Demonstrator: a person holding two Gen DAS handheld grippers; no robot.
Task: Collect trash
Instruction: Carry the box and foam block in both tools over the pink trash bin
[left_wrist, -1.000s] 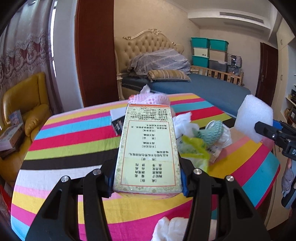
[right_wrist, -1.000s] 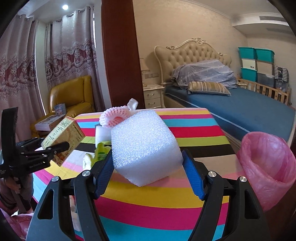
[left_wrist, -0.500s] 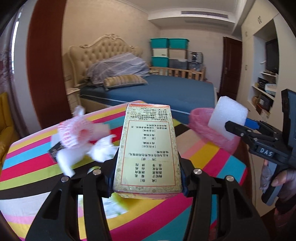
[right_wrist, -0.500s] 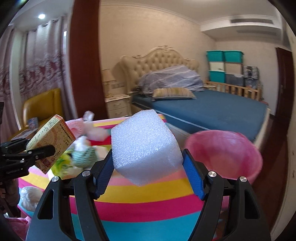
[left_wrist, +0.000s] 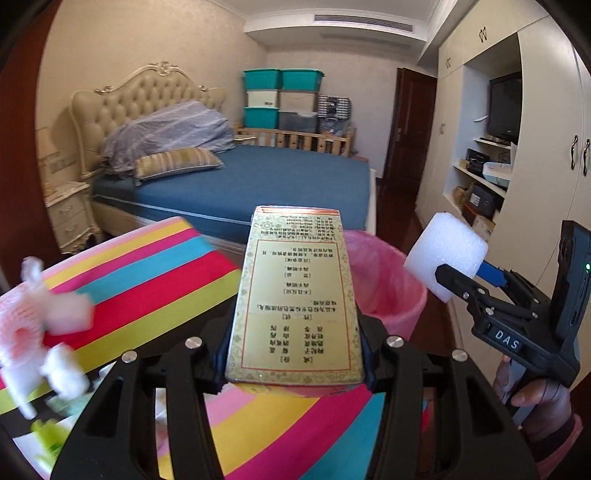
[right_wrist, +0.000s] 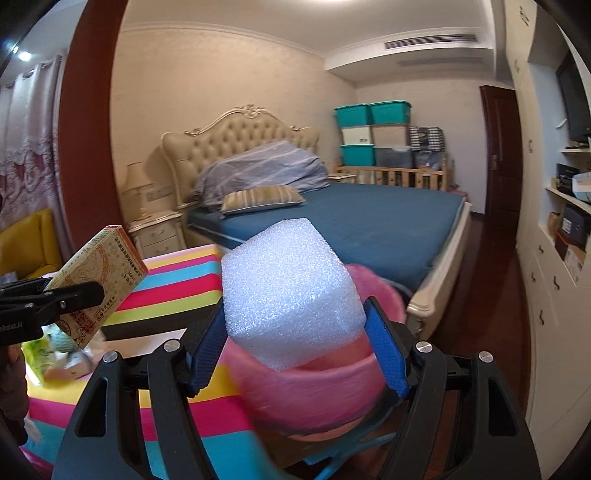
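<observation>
The left claw (left_wrist: 293, 354) is clamped on a yellow box (left_wrist: 295, 299) at centre frame, raised over the striped worktop (left_wrist: 155, 273). The right claw (right_wrist: 295, 343) grips a white foam block (right_wrist: 290, 299), centre of its view, in front of the pink-lined bin (right_wrist: 310, 391) beside the worktop's edge. Blurred scraps (left_wrist: 40, 332) lie at lower left. A blue bed (left_wrist: 258, 188) stands behind.

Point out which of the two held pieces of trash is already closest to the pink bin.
The white foam block, clamped in the right gripper, right above the pink-lined bin. The yellow printed box in the left gripper sits further back.
</observation>
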